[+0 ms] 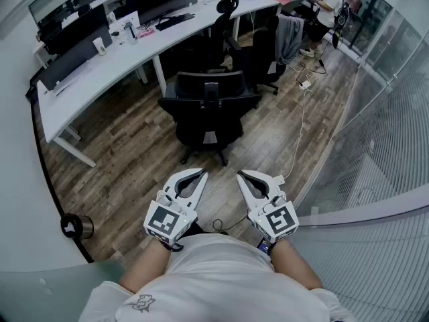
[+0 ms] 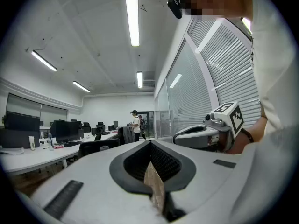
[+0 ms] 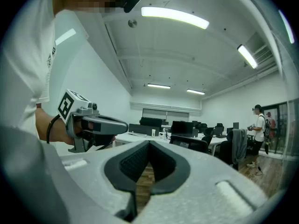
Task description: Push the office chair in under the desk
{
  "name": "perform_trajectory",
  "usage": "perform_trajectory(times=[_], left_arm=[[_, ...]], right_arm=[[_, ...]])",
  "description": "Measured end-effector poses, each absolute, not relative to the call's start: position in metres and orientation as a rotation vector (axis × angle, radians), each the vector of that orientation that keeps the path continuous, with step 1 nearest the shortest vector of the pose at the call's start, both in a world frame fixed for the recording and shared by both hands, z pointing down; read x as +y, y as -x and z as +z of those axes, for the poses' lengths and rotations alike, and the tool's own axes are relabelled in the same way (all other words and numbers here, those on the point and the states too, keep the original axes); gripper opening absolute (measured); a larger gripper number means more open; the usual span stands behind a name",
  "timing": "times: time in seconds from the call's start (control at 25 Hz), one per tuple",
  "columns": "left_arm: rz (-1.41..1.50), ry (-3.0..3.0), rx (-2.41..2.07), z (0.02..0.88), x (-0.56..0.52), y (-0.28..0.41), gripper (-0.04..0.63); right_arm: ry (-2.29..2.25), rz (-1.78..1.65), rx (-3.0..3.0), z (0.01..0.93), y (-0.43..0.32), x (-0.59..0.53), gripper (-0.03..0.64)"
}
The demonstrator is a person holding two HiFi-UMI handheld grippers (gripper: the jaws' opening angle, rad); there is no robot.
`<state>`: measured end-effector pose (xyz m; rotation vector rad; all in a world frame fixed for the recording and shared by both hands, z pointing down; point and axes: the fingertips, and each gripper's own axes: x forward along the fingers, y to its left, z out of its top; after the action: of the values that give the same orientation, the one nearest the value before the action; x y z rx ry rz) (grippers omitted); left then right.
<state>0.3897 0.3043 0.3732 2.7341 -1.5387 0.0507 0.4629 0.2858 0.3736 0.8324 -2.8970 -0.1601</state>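
Left gripper (image 1: 198, 175) and right gripper (image 1: 242, 176) hang closed and empty, likely as blunt pushers, well short of the chair (image 1: 209, 109) out from the desk (image 1: 127, 54).

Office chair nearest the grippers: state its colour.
The office chair is black; the head view shows it best.

You wear a white short-sleeved T-shirt (image 1: 214, 274) with a small dark printed emblem (image 1: 142, 303) on it, well behind the left gripper (image 1: 200, 174). That gripper and the right gripper (image 1: 242, 174) are pale grey shells with black ribbed linings inside the jaws. Each carries a cube (image 1: 166, 221) of black-and-white square markers at its rear. A thin black band (image 1: 173, 246) circles the wrist just behind each cube.
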Motion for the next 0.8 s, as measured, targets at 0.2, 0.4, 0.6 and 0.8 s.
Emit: perform_trajectory(times=[0.2,0.4,0.6,0.8], left_arm=[[0.063,-2.724,-1.541,0.36,0.298,-0.387,-0.002],[0.064,-2.725,-1.536,0.362,0.287,-0.376,-0.002],[0.064,-2.738,-1.518,0.368,0.272,-0.358,-0.002],[0.052,-2.756,-1.498,0.371,0.247,-0.329,-0.002]], right_arm=[[-0.834,-0.14,-2.896,0.378,-0.46,0.283,0.002],[-0.841,-0.167,-2.893,0.376,-0.45,0.272,0.002],[-0.873,-0.166,-2.901,0.375,-0.435,0.257,0.003],[-0.902,-0.153,-2.886,0.382,-0.409,0.232,0.003]])
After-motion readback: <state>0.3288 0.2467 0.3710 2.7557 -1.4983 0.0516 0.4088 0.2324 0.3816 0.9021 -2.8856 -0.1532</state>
